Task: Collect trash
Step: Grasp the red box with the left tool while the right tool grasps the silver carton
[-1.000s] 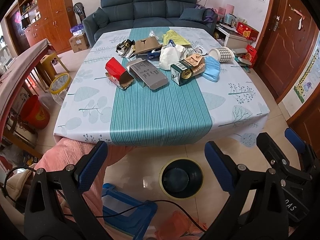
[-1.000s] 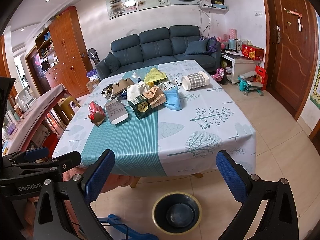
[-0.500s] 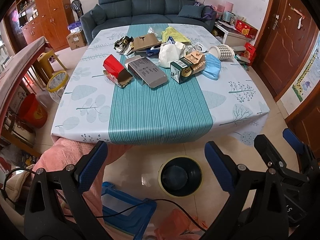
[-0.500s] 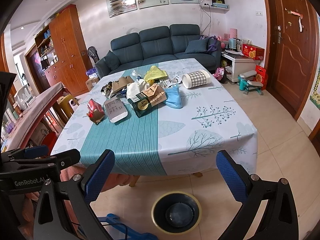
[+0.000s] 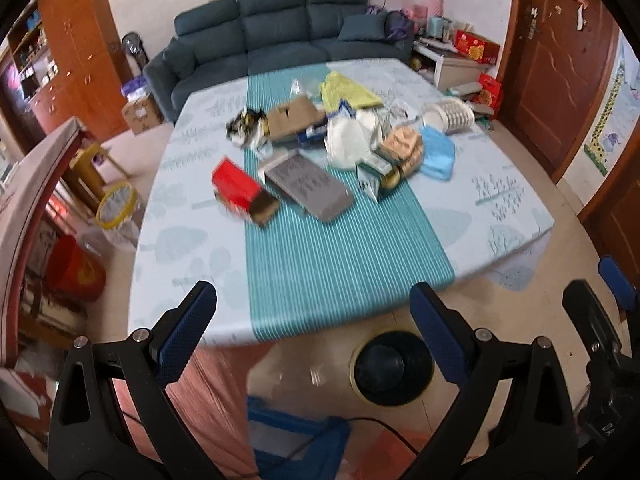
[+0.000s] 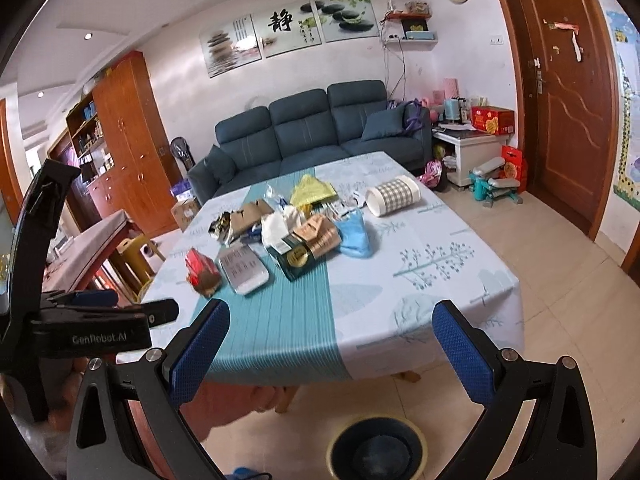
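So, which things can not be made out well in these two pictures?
- Left wrist view: motion blur smears the print on the flat grey carton.
- Both views: the heaped wrappers overlap; what lies under the white crumpled bag is hidden.
- Right wrist view: the dark round floor bin is cut off by the bottom edge.

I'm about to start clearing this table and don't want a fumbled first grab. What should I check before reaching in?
1. Left gripper open, nothing held: ok.
2. Right gripper open, nothing held: ok.
3. Bin on the floor at the table's near edge, mouth up: ok.
4. Trash within reach: not ok; the pile sits mid-table, and the nearest pieces, the red box and grey carton, lie far ahead of both grippers.
5. Path over the tablecloth to the pile clear: ok.
6. Left view sharp enough to aim: not ok, blurred.
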`<state>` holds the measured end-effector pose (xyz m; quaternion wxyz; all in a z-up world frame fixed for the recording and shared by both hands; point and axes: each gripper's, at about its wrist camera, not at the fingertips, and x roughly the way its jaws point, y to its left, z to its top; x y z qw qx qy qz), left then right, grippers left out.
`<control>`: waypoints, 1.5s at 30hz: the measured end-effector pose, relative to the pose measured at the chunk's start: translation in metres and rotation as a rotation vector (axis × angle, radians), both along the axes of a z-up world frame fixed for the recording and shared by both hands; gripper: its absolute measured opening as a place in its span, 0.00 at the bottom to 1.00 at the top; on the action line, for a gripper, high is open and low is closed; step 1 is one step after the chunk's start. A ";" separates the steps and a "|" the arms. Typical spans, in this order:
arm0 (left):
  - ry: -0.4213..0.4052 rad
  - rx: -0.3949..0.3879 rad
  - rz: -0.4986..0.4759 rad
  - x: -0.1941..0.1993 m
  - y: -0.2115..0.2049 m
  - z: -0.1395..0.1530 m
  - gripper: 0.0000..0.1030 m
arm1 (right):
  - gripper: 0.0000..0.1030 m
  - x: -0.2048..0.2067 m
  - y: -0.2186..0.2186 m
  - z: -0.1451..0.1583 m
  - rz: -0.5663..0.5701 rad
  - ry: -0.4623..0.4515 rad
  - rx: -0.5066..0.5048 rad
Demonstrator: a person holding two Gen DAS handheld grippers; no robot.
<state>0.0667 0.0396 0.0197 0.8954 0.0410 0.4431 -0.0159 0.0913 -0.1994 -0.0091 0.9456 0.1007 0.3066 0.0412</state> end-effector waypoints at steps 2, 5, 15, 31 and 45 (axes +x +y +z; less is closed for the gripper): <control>-0.006 -0.030 -0.006 0.009 0.013 0.006 0.93 | 0.99 0.007 0.009 0.003 0.007 0.001 0.002; 0.039 -0.079 -0.018 0.031 0.036 0.013 0.93 | 0.99 0.018 0.026 0.008 0.034 -0.021 -0.007; 0.012 -0.139 -0.040 0.084 0.112 0.038 0.91 | 0.99 0.078 0.112 0.029 0.135 -0.010 -0.159; 0.349 -0.278 0.094 0.195 0.227 -0.043 0.86 | 0.99 0.200 0.232 -0.042 0.406 0.191 -0.468; 0.474 -0.517 0.156 0.235 0.227 -0.089 0.85 | 0.73 0.299 0.229 -0.134 0.455 0.528 -0.417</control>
